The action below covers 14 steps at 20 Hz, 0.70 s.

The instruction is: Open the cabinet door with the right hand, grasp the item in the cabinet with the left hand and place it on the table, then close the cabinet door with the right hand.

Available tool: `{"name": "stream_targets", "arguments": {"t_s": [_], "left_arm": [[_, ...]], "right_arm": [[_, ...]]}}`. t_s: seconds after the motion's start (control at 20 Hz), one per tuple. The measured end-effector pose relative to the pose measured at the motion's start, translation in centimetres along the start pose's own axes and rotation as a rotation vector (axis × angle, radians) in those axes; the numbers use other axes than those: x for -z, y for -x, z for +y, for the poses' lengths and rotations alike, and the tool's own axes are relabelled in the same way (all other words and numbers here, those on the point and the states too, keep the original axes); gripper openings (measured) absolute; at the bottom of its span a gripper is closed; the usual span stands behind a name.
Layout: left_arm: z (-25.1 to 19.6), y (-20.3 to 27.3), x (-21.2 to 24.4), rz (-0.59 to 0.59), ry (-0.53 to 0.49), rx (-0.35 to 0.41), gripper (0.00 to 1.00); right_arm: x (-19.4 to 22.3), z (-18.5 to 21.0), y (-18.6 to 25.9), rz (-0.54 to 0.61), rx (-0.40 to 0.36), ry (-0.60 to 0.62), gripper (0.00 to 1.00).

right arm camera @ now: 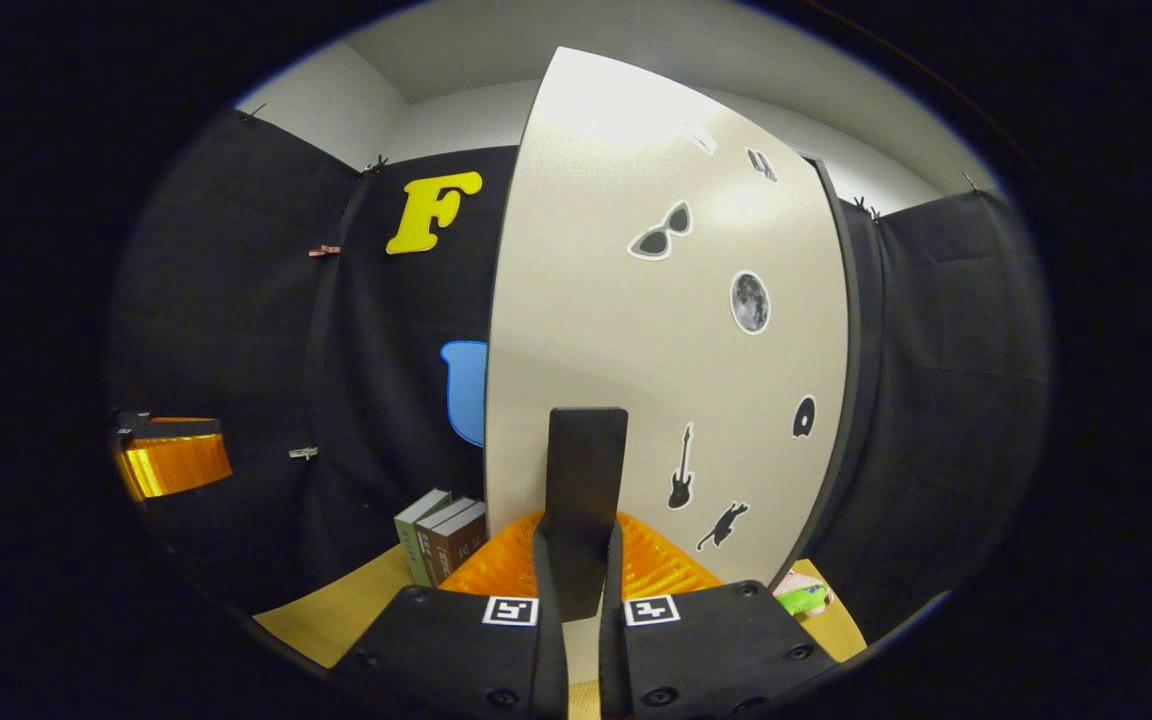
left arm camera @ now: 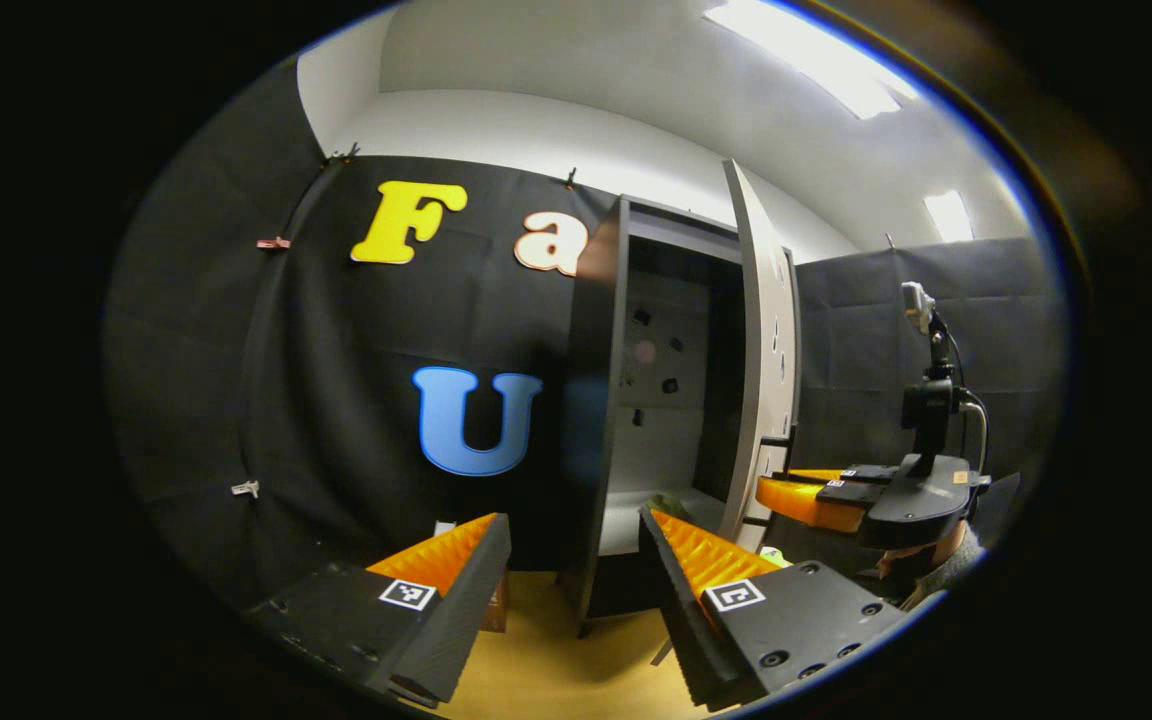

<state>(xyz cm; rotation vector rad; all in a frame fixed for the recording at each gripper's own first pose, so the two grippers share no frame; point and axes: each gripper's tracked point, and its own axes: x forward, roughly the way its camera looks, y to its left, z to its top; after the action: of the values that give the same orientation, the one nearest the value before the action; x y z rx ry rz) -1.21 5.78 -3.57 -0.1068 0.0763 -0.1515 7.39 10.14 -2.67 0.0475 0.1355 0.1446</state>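
Observation:
The dark cabinet (left arm camera: 591,400) stands on the table with its pale door (left arm camera: 761,350) swung wide open. On its bottom shelf lies a small green item (left arm camera: 671,505), partly hidden behind one of my fingers. My left gripper (left arm camera: 576,540) is open just in front of the cabinet's opening, with nothing between its fingers. In the right gripper view the door (right arm camera: 666,330) carries several stickers, and my right gripper (right arm camera: 581,530) is shut on its black handle (right arm camera: 586,470). The right gripper (left arm camera: 816,495) also appears beside the door's edge in the left gripper view.
Three books (right arm camera: 441,540) stand upright on the yellow table (right arm camera: 336,610) left of the door. A small green and pink thing (right arm camera: 801,597) lies on the table below the door's hinge side. The left gripper (right arm camera: 171,455) shows at the far left.

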Motion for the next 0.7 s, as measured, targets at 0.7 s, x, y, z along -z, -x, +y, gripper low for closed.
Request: {"name": "stream_targets", "arguments": {"t_s": [0.7], "left_arm": [[-10.9, -5.7, 0.7, -0.001, 0.064, 0.221, 0.82]], "right_arm": [[-0.2, -8.3, 6.5, 0.03, 0.224, 0.016, 0.14]]}}
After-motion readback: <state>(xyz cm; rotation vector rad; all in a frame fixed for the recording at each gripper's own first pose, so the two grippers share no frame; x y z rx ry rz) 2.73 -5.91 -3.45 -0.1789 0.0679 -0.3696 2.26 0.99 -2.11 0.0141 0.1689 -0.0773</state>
